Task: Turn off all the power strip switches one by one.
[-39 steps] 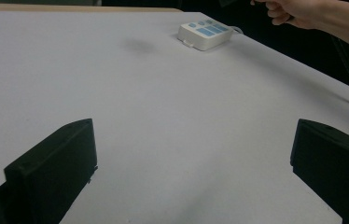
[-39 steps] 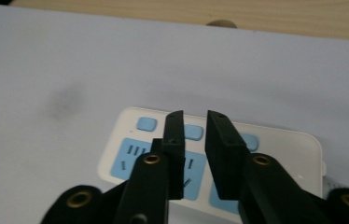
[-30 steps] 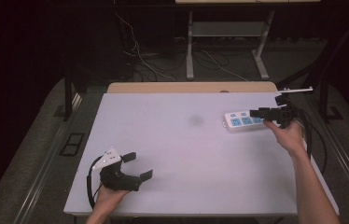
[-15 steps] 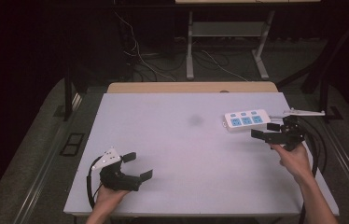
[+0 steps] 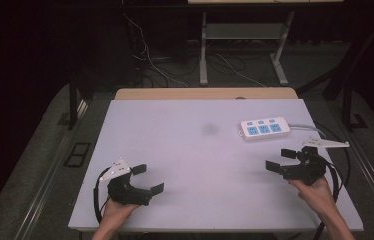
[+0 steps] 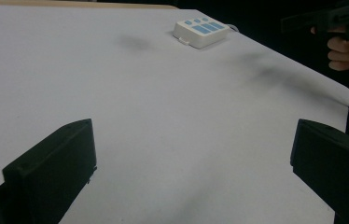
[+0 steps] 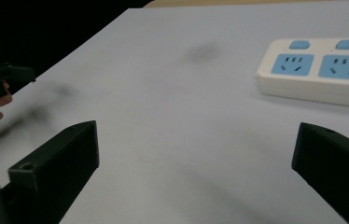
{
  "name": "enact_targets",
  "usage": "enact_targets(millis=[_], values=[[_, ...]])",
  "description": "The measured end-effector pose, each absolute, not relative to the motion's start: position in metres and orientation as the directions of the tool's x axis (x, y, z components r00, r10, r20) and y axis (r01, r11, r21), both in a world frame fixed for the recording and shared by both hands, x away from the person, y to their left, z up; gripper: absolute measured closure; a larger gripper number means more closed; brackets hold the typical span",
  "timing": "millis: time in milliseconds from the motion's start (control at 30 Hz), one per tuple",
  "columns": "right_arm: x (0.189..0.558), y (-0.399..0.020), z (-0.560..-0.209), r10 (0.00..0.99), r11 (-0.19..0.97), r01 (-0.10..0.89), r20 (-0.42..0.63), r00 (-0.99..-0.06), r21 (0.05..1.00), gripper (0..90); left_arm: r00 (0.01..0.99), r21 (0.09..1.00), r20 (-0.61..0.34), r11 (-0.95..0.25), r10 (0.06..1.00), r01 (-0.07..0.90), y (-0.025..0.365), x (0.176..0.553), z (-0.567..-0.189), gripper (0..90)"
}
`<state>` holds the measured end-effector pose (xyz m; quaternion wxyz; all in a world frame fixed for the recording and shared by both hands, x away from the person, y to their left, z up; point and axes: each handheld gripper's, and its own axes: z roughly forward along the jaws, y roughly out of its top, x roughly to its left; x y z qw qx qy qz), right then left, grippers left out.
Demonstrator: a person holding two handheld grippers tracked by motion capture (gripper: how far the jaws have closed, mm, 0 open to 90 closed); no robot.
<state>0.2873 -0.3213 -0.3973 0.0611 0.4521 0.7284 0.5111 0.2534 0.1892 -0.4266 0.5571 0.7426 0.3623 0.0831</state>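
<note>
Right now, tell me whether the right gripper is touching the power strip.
Apart. The high view shows bare table between the right gripper and the power strip; the right gripper view shows its jaws open with nothing between them.

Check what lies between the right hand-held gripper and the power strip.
Nothing: in the high view, only bare table separates the open right hand-held gripper from the power strip; the right gripper view shows the same.

Power strip: smooth white plastic, slight sheen, blue socket faces. Table: matt pale top, wood-look edge at the far side. Gripper jaws: matt black plastic.
</note>
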Motion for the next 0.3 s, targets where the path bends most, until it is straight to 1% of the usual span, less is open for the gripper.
enact_targets(millis=[300], values=[[0.265,-0.311,-0.413,0.694,0.106,0.589,0.365,-0.621,0.801,0.5,0.723,0.884,-0.278,-0.125,0.632,0.45,0.189,0.254,-0.427,0.0]])
